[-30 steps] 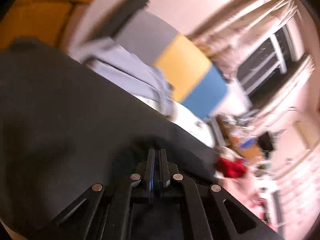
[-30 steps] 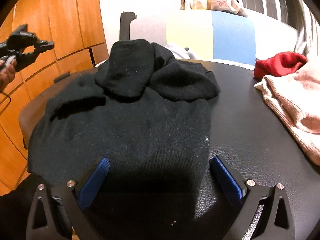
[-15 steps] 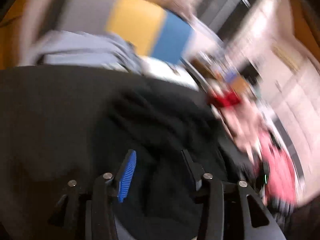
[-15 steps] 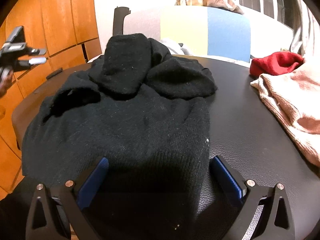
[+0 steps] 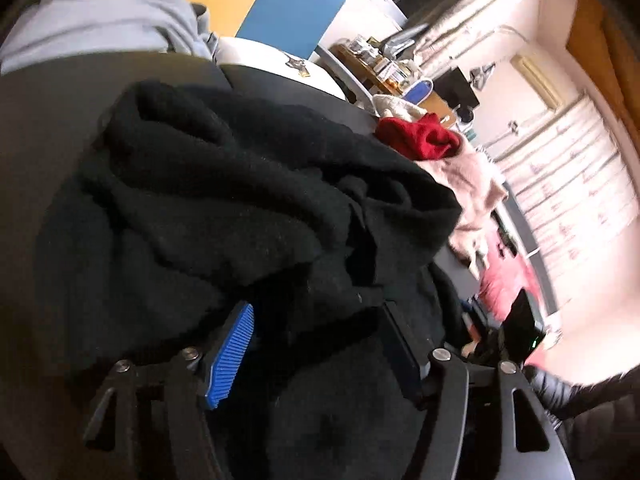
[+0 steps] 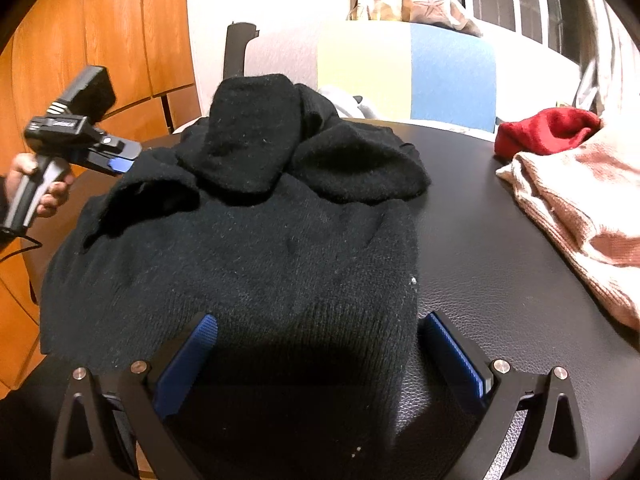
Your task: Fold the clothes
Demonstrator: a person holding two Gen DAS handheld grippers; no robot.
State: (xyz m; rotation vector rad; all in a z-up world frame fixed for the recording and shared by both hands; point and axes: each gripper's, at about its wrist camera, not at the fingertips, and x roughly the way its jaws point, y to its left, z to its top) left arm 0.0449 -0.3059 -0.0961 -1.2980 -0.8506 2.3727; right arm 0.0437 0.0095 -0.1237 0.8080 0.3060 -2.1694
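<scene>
A black knit sweater [image 6: 260, 240] lies on the dark leather table [image 6: 500, 260], its sleeves folded in a heap over the chest. My right gripper [image 6: 320, 340] stands open, one blue pad at each side of the sweater's near hem, not pinching it. A hand holds my left gripper [image 6: 128, 156] at the sweater's far left edge. In the left wrist view the left gripper [image 5: 316, 320] hangs over rumpled black sweater [image 5: 240, 200] folds with its jaws opening; fabric lies between the fingers, unpinched.
A red garment [image 6: 548, 132] and a pink knit sweater [image 6: 580, 208] lie at the table's right side. A chair with a yellow and blue back [image 6: 400, 72] stands behind the table, a grey garment [image 5: 100, 24] on it. Wooden panels [image 6: 100, 40] line the left.
My left gripper went from shut to open and dropped toward the sweater's left side, rolling as it came. The right gripper and the sweater stayed put.
</scene>
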